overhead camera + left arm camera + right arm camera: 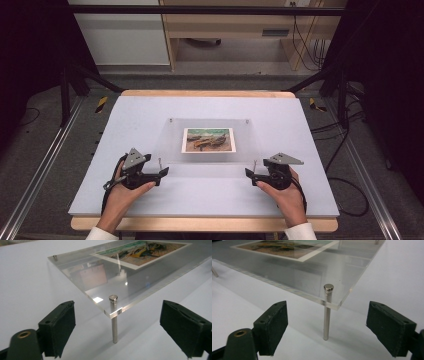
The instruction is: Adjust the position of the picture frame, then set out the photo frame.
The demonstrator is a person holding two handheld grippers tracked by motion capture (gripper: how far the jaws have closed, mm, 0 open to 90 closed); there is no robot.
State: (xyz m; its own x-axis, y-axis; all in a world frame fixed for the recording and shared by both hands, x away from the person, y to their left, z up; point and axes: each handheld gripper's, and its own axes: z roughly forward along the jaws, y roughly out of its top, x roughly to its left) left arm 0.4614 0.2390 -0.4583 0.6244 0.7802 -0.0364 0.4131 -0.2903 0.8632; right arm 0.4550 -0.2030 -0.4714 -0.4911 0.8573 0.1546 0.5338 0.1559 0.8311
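A clear acrylic plate [170,145] stands on thin metal pins in the middle of the white tabletop, with a colourful picture card [208,139] at its centre. My left gripper [165,172] points at the plate's near left corner. In the left gripper view that corner's pin [114,322] stands between the wide-apart jaws of the left gripper [117,326], untouched. My right gripper [248,174] faces the near right corner. In the right gripper view the pin [327,315] there stands free between the spread jaws of the right gripper [328,326]. Both grippers are open.
The white tabletop [150,200] lies on a wooden board whose edge shows at front and back. Metal rails [40,170] run along both sides of the table. Cables [350,190] lie on the floor at the right. A wooden cabinet [225,30] stands beyond the far edge.
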